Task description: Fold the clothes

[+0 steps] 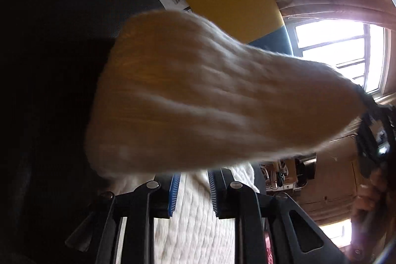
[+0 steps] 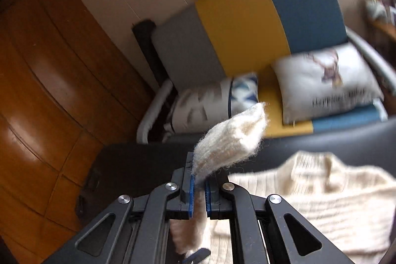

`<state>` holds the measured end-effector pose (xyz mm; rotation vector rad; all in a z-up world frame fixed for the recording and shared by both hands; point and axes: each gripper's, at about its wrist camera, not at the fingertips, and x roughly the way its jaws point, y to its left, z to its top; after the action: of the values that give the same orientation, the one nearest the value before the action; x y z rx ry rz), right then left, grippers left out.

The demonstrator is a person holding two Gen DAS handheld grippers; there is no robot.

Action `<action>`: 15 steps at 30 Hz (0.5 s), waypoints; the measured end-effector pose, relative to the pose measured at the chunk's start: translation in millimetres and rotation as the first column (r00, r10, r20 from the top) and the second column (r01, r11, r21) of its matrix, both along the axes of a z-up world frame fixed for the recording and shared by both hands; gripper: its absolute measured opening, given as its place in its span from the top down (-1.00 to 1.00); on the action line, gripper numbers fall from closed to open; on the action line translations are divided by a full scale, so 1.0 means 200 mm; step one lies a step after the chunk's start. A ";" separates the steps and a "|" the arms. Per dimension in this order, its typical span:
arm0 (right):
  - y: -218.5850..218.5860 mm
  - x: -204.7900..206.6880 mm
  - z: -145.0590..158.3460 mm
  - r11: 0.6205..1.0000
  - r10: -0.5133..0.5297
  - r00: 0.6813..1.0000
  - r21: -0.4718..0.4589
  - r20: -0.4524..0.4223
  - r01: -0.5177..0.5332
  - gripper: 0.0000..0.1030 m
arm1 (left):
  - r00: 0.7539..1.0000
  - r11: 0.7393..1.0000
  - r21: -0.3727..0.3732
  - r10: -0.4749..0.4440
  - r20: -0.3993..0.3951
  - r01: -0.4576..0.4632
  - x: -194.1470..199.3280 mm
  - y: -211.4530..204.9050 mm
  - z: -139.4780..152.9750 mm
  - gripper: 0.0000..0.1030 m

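A cream knitted sweater [image 2: 321, 197] lies partly on a dark surface at the lower right of the right wrist view. My right gripper [image 2: 198, 192] is shut on a cuff or sleeve end of the sweater [image 2: 230, 140], which sticks up past the blue pads. In the left wrist view a stretch of the same cream knit [image 1: 210, 103] hangs across the frame. My left gripper [image 1: 191, 192] has knit fabric between its blue pads and looks shut on it. The right gripper [image 1: 373, 140] shows at the right edge, holding the far end.
A grey, yellow and blue sofa [image 2: 247, 29] with two printed cushions [image 2: 326, 81] stands ahead. A wooden wardrobe [image 2: 49, 90] is on the left. A bright window [image 1: 341, 53] and curtains are on the right. A dark surface [image 2: 138, 165] lies under the sweater.
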<state>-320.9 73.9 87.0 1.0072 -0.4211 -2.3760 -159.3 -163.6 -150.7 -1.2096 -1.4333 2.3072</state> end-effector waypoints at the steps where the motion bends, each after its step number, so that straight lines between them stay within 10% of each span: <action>1: 0.02 0.00 0.05 1.000 -0.002 1.000 0.000 -0.017 0.002 0.87 | 1.000 1.000 -0.009 0.011 0.011 -0.011 -0.02 -0.01 -0.01 0.63; 12: 0.56 0.00 -0.14 0.982 -0.183 0.982 -0.031 0.035 0.184 0.87 | 0.996 0.990 -0.134 0.064 0.065 -0.055 -0.10 -0.03 -0.05 0.77; 15: 0.77 0.04 -0.40 0.963 -0.264 0.955 -0.016 0.132 0.268 0.87 | 0.997 0.983 -0.179 0.048 0.055 -0.037 -0.09 -0.01 -0.03 0.78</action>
<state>-312.8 227.7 6.9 1.1551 -0.6818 -2.5367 -176.9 -164.9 -157.7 -1.3170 -1.3061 2.4942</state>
